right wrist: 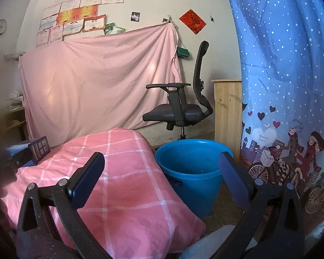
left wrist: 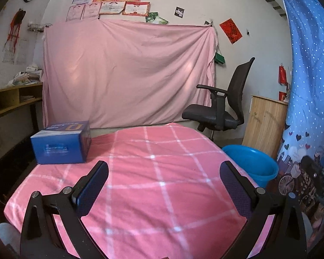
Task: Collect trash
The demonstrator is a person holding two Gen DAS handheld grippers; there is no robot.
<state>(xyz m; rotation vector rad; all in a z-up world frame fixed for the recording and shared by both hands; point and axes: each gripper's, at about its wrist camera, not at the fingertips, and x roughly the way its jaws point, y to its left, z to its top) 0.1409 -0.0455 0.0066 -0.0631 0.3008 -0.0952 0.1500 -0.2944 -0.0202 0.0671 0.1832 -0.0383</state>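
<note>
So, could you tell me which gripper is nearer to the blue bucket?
Right. The right gripper hangs open with the blue bucket just ahead between its fingers. The left gripper, also open, sits over the pink checked cloth, with the bucket off to its right.

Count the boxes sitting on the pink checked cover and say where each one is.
1. A blue box stands at the far left corner of the pink checked cover, well ahead of the open left gripper. The right wrist view shows it too, partly cut off; something behind it may be hidden.

Two low forward wrist views, sharing pink-checked table (left wrist: 162, 172) and blue bucket (right wrist: 190, 164).
</note>
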